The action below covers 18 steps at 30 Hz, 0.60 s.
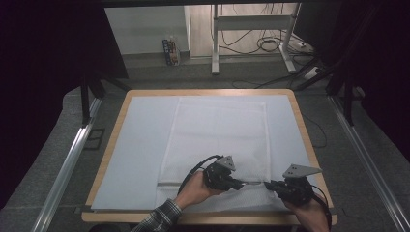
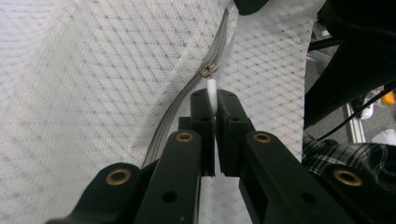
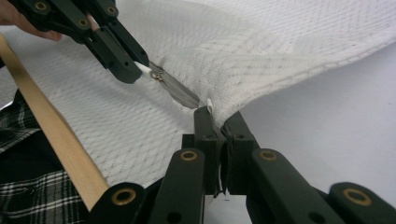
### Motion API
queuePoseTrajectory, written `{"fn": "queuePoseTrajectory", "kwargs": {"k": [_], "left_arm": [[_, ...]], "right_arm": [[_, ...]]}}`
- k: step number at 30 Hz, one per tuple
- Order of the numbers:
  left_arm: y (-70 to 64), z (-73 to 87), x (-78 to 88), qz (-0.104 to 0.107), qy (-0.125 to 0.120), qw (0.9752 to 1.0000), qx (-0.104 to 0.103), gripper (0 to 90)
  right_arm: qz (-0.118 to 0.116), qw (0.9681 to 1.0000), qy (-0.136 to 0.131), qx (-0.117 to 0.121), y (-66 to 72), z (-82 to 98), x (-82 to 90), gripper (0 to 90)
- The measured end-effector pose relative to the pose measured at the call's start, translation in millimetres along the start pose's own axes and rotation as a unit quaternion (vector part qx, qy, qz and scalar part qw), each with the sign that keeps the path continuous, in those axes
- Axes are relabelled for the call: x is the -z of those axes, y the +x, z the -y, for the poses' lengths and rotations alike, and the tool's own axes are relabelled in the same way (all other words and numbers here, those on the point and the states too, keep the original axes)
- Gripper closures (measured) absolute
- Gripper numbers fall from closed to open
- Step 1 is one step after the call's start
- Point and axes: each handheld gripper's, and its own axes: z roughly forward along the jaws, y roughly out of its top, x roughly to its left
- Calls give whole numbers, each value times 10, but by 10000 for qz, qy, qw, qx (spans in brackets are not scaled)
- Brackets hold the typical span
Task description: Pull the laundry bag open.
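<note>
Gripping the white zipper pull between closed jaws, the left gripper sat over the near edge of the white mesh laundry bag, which lay flat on the pale sheet covering the wooden table. The right gripper faced it, its jaws clamped on the bag's fabric at the corner just past the end of the grey zipper. That pinch looked meant as an anchor: with the corner held firm and slightly lifted, the zipper track was kept taut, so the slider could likely run without the soft mesh bunching. The two grippers stood close together, nearly tip to tip, near the table's front edge on the person's right
</note>
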Motion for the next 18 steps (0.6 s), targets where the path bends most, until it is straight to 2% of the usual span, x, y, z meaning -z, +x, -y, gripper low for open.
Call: {"fn": "queuePoseTrajectory", "kwargs": {"k": [3,6,8,18], "left_arm": [[8,30,27,33,-4,10000,51,875],[0,61,53,-44,49,10000,72,875],[3,97,74,-41,10,9998,172,875],[46,291,256,-138,-74,9993,346,875]], "right_arm": [[41,10000,26,38,11,5,0,857],[49,9999,37,79,23,5,-5,857],[20,10000,34,65,20,6,0,857],[33,10000,-2,58,17,13,10,857]]}}
